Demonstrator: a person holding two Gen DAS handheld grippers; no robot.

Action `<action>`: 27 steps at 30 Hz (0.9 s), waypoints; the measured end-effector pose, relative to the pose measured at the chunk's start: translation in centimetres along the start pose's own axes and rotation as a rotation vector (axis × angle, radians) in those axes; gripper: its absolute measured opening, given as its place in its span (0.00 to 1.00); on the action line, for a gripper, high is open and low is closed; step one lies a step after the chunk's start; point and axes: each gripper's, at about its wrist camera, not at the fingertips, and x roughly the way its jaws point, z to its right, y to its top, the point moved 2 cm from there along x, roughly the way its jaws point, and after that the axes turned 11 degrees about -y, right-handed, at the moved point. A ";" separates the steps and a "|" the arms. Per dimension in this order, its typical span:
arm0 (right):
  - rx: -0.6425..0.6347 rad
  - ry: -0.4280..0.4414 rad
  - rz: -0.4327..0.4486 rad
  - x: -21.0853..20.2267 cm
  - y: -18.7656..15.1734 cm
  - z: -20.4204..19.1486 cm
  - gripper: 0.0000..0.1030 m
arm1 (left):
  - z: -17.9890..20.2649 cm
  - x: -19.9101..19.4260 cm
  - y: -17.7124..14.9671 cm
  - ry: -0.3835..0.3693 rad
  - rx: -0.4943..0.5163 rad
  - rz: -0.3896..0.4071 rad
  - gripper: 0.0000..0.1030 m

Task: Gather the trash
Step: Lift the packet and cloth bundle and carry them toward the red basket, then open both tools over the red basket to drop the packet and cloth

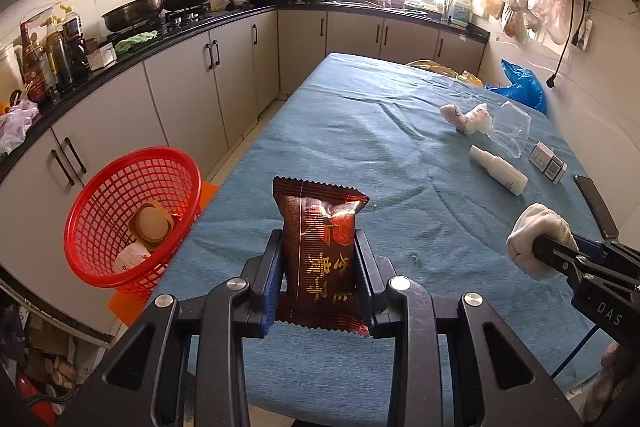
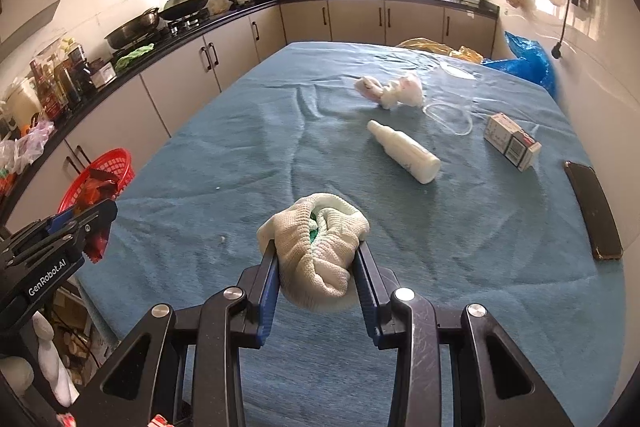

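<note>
My left gripper is shut on a dark red snack wrapper and holds it upright above the blue tablecloth. A red mesh basket stands to its left beside the table, with a round lid and paper inside. My right gripper is shut on a balled white knit glove above the cloth; it also shows in the left wrist view. On the table lie crumpled tissues, a white bottle, a small box and clear plastic film.
A dark phone lies at the table's right edge. Blue and yellow bags sit at the far right end. A kitchen counter with pans and bottles runs along the left. Bags hang on the right wall.
</note>
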 end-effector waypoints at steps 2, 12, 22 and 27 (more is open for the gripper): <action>-0.010 0.007 0.000 0.1 0.2 -0.6 0.37 | -0.3 0.0 0.0 0.003 -0.007 0.001 0.30; -0.071 0.040 -0.011 1.1 1.0 -4.2 0.37 | -2.7 0.0 -0.1 0.017 -0.045 0.005 0.30; -0.140 0.081 -0.015 2.2 2.4 -9.2 0.37 | -7.5 -0.8 0.3 0.035 -0.098 0.022 0.30; -0.200 0.130 -0.021 3.0 3.3 -13.2 0.37 | -12.4 -2.2 1.2 0.024 -0.157 0.039 0.30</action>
